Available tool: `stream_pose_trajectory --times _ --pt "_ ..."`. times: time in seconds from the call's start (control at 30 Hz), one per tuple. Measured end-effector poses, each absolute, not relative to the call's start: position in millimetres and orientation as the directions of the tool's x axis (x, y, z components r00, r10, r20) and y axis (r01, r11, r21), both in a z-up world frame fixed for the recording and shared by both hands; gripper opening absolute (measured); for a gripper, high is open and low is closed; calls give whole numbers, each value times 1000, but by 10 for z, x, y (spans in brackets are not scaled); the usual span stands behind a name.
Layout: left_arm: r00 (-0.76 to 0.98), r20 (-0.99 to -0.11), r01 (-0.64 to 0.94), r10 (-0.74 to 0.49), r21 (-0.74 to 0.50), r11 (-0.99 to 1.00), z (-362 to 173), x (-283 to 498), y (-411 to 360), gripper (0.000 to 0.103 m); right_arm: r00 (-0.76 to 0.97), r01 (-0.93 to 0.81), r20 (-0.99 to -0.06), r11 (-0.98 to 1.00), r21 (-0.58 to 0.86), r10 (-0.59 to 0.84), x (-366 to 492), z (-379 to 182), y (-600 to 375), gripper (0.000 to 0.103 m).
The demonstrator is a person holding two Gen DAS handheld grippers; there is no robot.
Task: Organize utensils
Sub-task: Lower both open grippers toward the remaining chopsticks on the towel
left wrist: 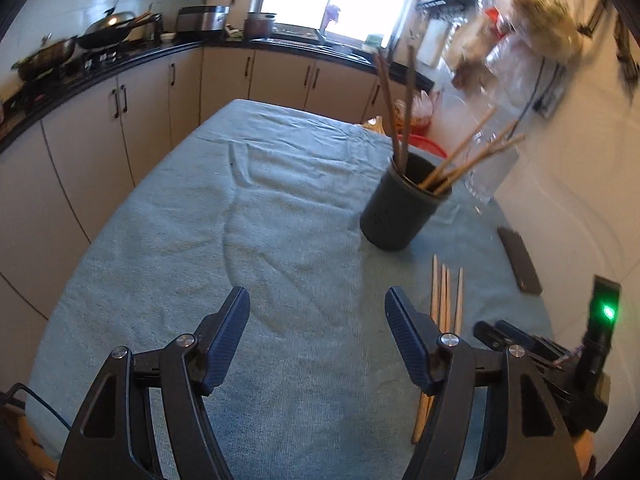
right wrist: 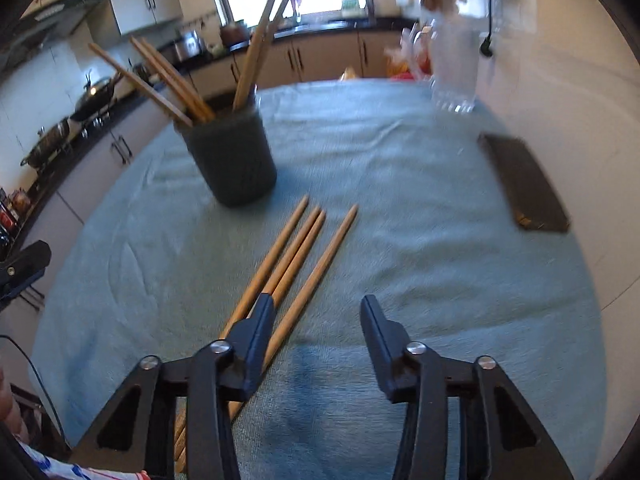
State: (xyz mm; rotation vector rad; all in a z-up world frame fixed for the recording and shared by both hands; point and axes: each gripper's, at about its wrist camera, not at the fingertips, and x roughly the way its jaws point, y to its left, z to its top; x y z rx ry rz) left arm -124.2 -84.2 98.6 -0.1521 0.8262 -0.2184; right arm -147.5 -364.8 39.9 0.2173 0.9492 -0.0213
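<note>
A dark round holder (left wrist: 396, 210) (right wrist: 232, 156) stands on the teal cloth with several wooden chopsticks (left wrist: 404, 120) (right wrist: 172, 80) leaning in it. Several more chopsticks (left wrist: 444, 296) (right wrist: 296, 252) lie side by side on the cloth in front of it. My left gripper (left wrist: 318, 300) is open over bare cloth, left of the lying chopsticks, with nothing between its fingers. My right gripper (right wrist: 316, 308) is open just above the lying chopsticks: its left finger (right wrist: 256, 340) covers them, and the rightmost stick runs into the gap. The pads touch nothing.
A flat dark case (left wrist: 520, 260) (right wrist: 524, 184) lies at the cloth's right side. A clear glass jar (right wrist: 456, 68) stands at the back right near the wall. Kitchen cabinets and a counter with pans (left wrist: 100, 36) run along the left and the back.
</note>
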Motion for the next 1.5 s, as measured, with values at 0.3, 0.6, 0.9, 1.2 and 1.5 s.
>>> stream_pose_trajectory --times 0.3,0.6,0.9,1.2,1.5 --pt "605 -747 190 -277 -203 961 839 -1203 -1090 69 527 112 -850 992 62 -6 -1268 170 -3522 34" --pt "446 -808 395 -386 -209 894 536 -995 -1768 47 523 204 -849 978 40 -74 -1424 170 -3906 32" --pt "335 -838 468 -432 -250 848 273 -739 -2293 25 555 189 -830 980 59 -57 -1524 172 -3943 33" --pt "401 -851 365 -339 -191 911 219 -560 -1952 10 569 188 -822 975 117 -11 -1522 170 -4034 33" --pt "397 -829 401 -394 -230 887 393 -639 -1768 4 577 174 -816 979 102 -17 -1504 162 -3962 41"
